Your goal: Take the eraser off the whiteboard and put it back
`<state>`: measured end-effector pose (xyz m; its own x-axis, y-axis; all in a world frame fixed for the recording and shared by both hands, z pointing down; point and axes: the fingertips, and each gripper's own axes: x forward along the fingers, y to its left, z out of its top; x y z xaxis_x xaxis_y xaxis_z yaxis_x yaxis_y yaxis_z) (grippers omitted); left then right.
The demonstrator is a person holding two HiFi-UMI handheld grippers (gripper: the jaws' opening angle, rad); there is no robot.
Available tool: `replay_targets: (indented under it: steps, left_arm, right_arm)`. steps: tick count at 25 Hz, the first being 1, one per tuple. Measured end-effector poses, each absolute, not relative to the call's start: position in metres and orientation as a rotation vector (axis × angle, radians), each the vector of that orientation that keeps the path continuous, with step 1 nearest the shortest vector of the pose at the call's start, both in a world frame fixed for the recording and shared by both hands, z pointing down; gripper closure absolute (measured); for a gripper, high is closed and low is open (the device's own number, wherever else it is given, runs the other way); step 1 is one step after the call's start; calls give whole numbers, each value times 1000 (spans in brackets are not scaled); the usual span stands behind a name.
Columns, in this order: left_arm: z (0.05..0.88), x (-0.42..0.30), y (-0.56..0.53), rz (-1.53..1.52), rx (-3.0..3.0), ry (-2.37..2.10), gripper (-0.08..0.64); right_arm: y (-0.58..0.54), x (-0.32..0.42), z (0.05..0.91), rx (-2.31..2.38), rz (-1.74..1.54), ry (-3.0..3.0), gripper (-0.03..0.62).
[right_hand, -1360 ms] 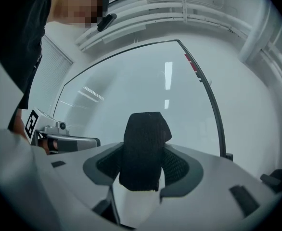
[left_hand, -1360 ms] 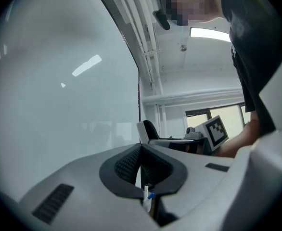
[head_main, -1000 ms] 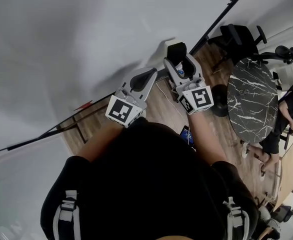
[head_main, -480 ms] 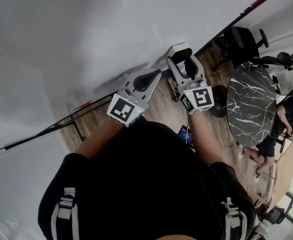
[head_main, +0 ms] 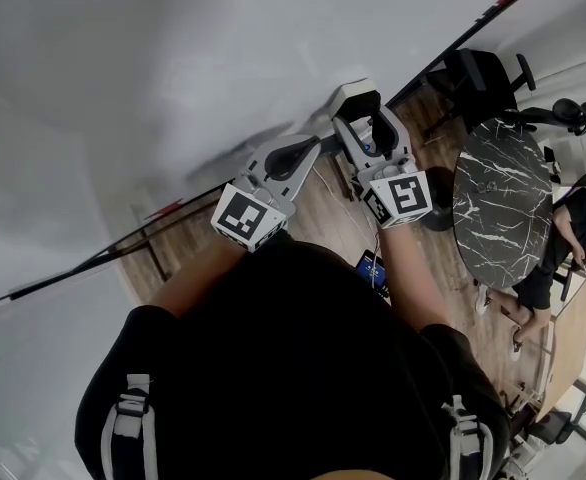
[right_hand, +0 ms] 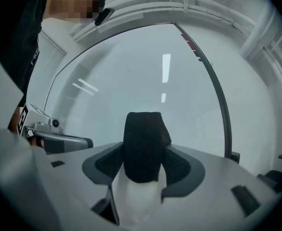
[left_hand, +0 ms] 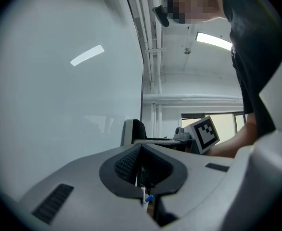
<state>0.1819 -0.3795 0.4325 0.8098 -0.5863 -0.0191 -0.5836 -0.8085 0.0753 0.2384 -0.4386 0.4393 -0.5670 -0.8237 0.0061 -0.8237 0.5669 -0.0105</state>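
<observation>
The eraser [head_main: 354,94], a white body with a black felt face, sits between the jaws of my right gripper [head_main: 359,110], its far end at the whiteboard [head_main: 173,58]. In the right gripper view the eraser [right_hand: 142,146] fills the gap of the right gripper [right_hand: 142,166]. The jaws have just been opening a little, but both pads still touch its sides. My left gripper [head_main: 307,148] hangs just left of it, shut with nothing in it. From the left gripper view the shut left gripper [left_hand: 140,166] looks at the eraser [left_hand: 132,131] against the board.
A round black marble table [head_main: 503,208] stands at the right with office chairs [head_main: 485,73] behind it. A person sits at the far right [head_main: 565,243]. The board's dark frame edge [head_main: 453,28] and its stand leg [head_main: 158,253] run over the wooden floor.
The right gripper with the eraser has edged slightly up toward the board. The left gripper has stayed beside it.
</observation>
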Motion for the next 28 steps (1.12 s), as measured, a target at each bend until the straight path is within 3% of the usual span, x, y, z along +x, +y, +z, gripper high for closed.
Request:
replay_targets:
  steps: [13, 22, 28]
  left_arm:
    - [422, 172, -346, -43, 2925, -998, 557]
    - [415, 140, -307, -21, 2902, -1121, 557]
    - [408, 124, -268, -7, 2910, -1176, 557]
  right_arm:
    - [-380, 252, 407, 1481, 40, -2856, 322]
    - [-316, 231, 395, 1355, 73, -2966, 353]
    - [-272, 212, 392, 1256, 89, -3016, 406]
